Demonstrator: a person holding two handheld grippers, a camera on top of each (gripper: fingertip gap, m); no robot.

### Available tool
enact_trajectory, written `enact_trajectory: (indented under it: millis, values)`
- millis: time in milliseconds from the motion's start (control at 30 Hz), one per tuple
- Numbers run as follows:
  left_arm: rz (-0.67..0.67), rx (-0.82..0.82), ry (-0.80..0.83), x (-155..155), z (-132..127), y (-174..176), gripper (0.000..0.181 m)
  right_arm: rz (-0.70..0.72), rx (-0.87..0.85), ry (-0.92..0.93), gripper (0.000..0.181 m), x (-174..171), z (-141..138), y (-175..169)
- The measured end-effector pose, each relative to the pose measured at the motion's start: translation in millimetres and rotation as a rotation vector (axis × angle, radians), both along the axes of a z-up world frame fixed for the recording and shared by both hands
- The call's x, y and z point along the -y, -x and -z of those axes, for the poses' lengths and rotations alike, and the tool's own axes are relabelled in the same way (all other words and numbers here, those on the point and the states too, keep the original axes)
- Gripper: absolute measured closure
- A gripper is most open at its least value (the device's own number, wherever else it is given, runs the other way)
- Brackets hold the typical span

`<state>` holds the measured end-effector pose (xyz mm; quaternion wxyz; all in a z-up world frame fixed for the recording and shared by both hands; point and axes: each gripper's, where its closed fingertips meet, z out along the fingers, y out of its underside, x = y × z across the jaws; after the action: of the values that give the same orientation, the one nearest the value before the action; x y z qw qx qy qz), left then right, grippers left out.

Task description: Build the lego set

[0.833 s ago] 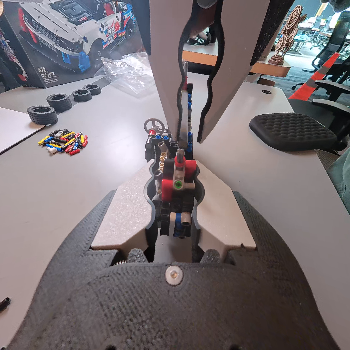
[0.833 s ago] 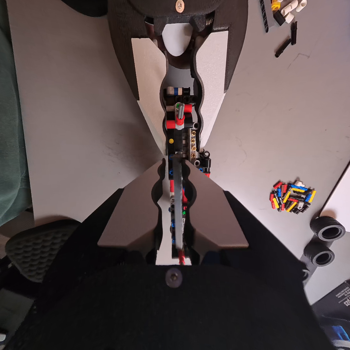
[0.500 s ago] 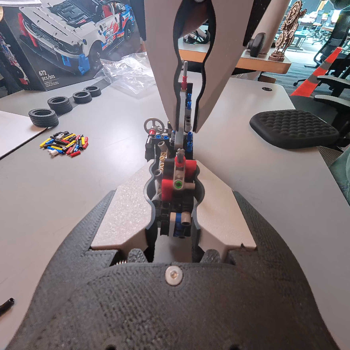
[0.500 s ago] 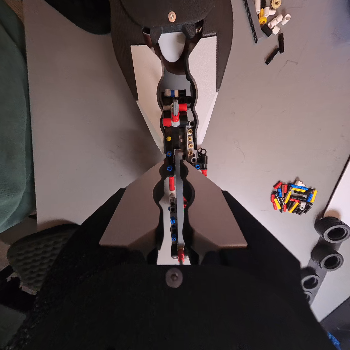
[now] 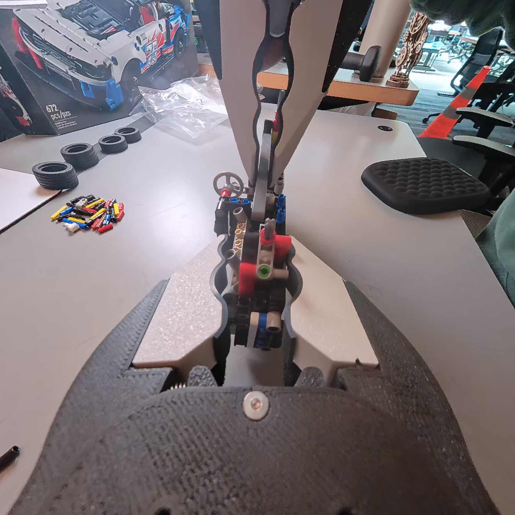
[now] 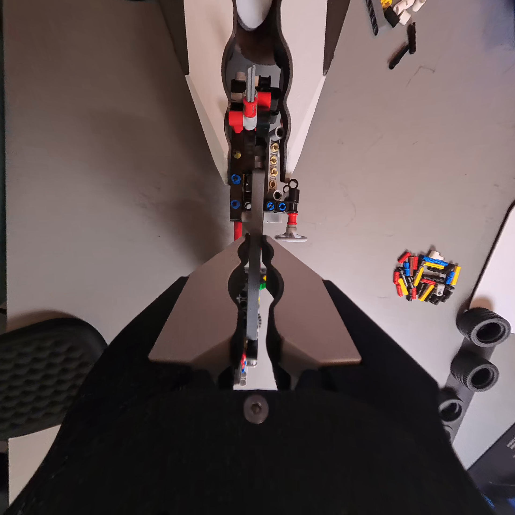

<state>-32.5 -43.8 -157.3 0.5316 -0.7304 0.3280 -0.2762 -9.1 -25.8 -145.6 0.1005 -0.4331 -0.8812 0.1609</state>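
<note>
— Which step am I on?
— My left claw (image 5: 257, 281) clamps the chassis (image 5: 250, 267) on the counter (image 5: 111, 278); my right claw (image 6: 254, 241) pinches a grey beam (image 6: 256, 211) over it.
— Next?
— Probably align it, press down.

Four black tyres (image 5: 55, 175) are counted on the table, one heap of small coloured pins (image 5: 89, 213), one set box (image 5: 83, 61), one clear plastic bag (image 5: 184, 108), and one partly built chassis (image 5: 259, 267).
</note>
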Motion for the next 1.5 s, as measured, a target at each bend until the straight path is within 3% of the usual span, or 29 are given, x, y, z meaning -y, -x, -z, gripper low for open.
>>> enact_trajectory:
  millis: [33,200,533,800,1233,1500]
  values:
    - [-0.002,0.002,0.001,-0.3,0.1,0.3,0.145,0.005,-0.010,-0.002,0.177,-0.5,-1.3,0.7]
    - [-0.009,0.026,0.014,-2.0,-0.2,2.4,0.144,-0.012,-0.121,-0.091,0.177,2.0,-10.3,3.0]
    - [-0.052,0.088,0.074,-8.0,0.1,8.0,0.145,-0.073,-0.422,-0.628,0.176,-9.5,-13.1,4.8]
    - [-0.073,0.100,0.092,-8.8,0.5,9.1,0.144,-0.040,-0.471,-0.931,0.176,-13.0,-11.5,5.0]
    - [-0.121,0.092,0.092,-11.1,1.0,11.5,0.144,0.138,-0.378,-1.114,0.176,-22.5,-21.8,5.3]
    - [-0.139,0.078,0.089,-10.6,1.1,11.9,0.144,0.172,-0.421,-1.143,0.177,-19.6,-47.9,15.6]
